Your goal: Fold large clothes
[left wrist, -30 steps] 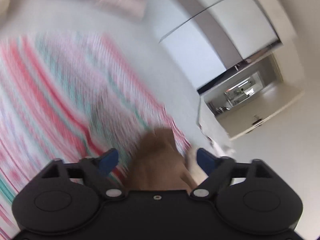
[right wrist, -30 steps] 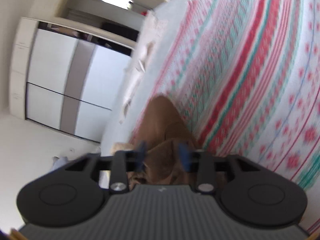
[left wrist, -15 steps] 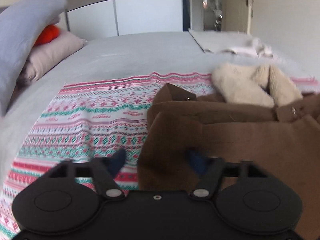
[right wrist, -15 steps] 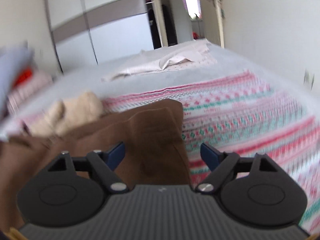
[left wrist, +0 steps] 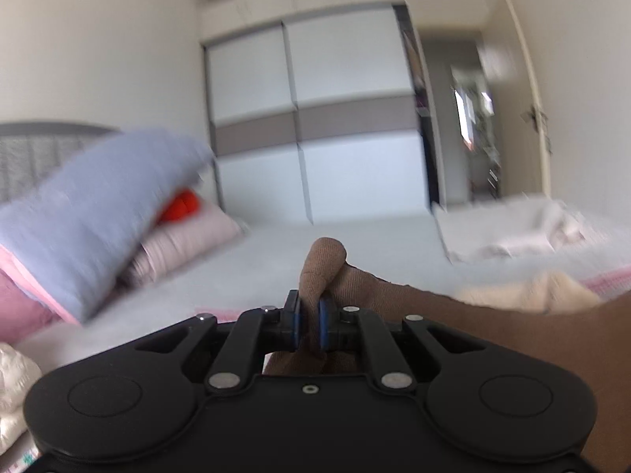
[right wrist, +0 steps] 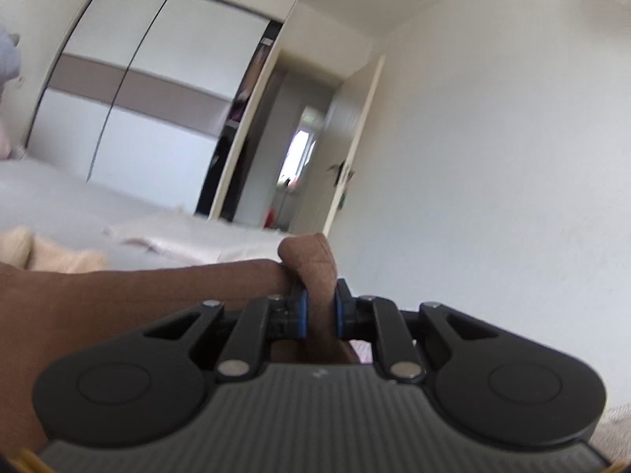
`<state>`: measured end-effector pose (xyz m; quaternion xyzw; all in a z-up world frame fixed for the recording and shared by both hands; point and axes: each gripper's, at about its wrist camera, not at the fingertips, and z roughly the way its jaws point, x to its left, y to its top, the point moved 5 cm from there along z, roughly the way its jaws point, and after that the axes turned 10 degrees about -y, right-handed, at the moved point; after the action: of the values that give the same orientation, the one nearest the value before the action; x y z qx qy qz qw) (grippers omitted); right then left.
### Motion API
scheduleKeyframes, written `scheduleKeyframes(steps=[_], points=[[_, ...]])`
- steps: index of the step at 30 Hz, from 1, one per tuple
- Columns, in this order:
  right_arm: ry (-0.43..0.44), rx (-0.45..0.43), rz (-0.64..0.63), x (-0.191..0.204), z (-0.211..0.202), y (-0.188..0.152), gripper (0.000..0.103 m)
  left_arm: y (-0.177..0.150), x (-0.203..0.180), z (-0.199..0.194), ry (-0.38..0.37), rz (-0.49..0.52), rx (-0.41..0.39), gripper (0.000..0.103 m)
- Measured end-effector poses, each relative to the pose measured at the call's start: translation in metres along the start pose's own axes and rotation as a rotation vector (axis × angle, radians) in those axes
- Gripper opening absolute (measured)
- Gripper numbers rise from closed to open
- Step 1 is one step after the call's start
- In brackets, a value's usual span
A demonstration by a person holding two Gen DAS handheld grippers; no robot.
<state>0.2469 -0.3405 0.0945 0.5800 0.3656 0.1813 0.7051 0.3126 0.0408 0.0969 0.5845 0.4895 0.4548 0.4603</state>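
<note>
1. Brown woven-cloth garment (left wrist: 493, 315), large, hangs stretched between the two grippers above the grey-sheeted bed (left wrist: 355, 236). A bunched corner pokes up past each pair of fingers; the span between runs taut at the top edge.
2. Left gripper (left wrist: 309, 325): blue-padded fingers nearly closed, pinching one corner of the garment. Right gripper (right wrist: 319, 317): same narrow gap, clamped on the other corner.
3. Step in hand, by my reading: the garment is lifted by two corners and held up, ready for laying out or for a fold. Next move likely calls for lowering both corners level and together, keeping the top edge tight so the cloth lands flat without creasing.
4. Cream fleecy cloth (left wrist: 528, 295) lies just behind the garment; whether part of it, cannot tell.
5. Farther out: blue-grey pillow (left wrist: 90, 213) atop a pale pink pillow (left wrist: 185, 240), white crumpled sheet (left wrist: 508, 232), white sliding-door wardrobe with taupe band (left wrist: 315, 118), open doorway (right wrist: 299, 165).
6. No brands, labels or legible writing in either view.
</note>
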Motion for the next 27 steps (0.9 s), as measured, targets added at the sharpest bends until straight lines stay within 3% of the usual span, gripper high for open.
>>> scheduleKeyframes(steps=[4, 6, 9, 12, 14, 16, 18, 20, 21, 23, 26, 27], points=[[-0.075, -0.071, 0.033, 0.012, 0.031, 0.019, 0.012, 0.009, 0.007, 0.04, 0.083, -0.064, -0.101, 0.01], [-0.111, -0.119, 0.009, 0.029, 0.048, 0.022, 0.012, 0.005, 0.002, 0.065, 0.128, -0.028, -0.151, 0.01], [-0.125, -0.122, -0.05, 0.066, 0.084, 0.014, 0.012, -0.018, -0.006, 0.116, 0.169, 0.013, -0.134, 0.01], [-0.092, -0.052, -0.114, 0.106, 0.125, -0.016, 0.012, -0.058, -0.008, 0.168, 0.179, 0.017, -0.036, 0.01], [-0.077, 0.004, -0.174, 0.132, 0.149, -0.045, 0.013, -0.07, -0.003, 0.199, 0.159, -0.015, 0.087, 0.011], [-0.025, 0.153, -0.274, 0.16, 0.177, -0.074, 0.014, -0.076, 0.01, 0.219, 0.17, -0.067, 0.161, 0.011], [0.042, 0.305, -0.319, 0.173, 0.203, -0.087, 0.016, -0.093, 0.04, 0.239, 0.286, -0.179, 0.31, 0.009], [0.106, 0.424, -0.21, 0.164, 0.223, -0.092, 0.019, -0.115, 0.079, 0.25, 0.251, -0.431, 0.408, 0.009], [0.135, 0.477, -0.124, 0.155, 0.232, -0.094, 0.02, -0.119, 0.089, 0.248, 0.23, -0.506, 0.398, 0.009], [0.187, 0.57, 0.108, 0.128, 0.247, -0.1, 0.022, -0.118, 0.093, 0.246, 0.241, -0.506, 0.386, 0.01], [0.168, 0.639, 0.463, 0.071, 0.246, -0.111, 0.048, -0.114, 0.096, 0.242, 0.264, -0.505, 0.363, 0.011], [0.142, 0.631, 0.541, 0.055, 0.242, -0.113, 0.051, -0.113, 0.097, 0.235, 0.265, -0.523, 0.339, 0.011]])
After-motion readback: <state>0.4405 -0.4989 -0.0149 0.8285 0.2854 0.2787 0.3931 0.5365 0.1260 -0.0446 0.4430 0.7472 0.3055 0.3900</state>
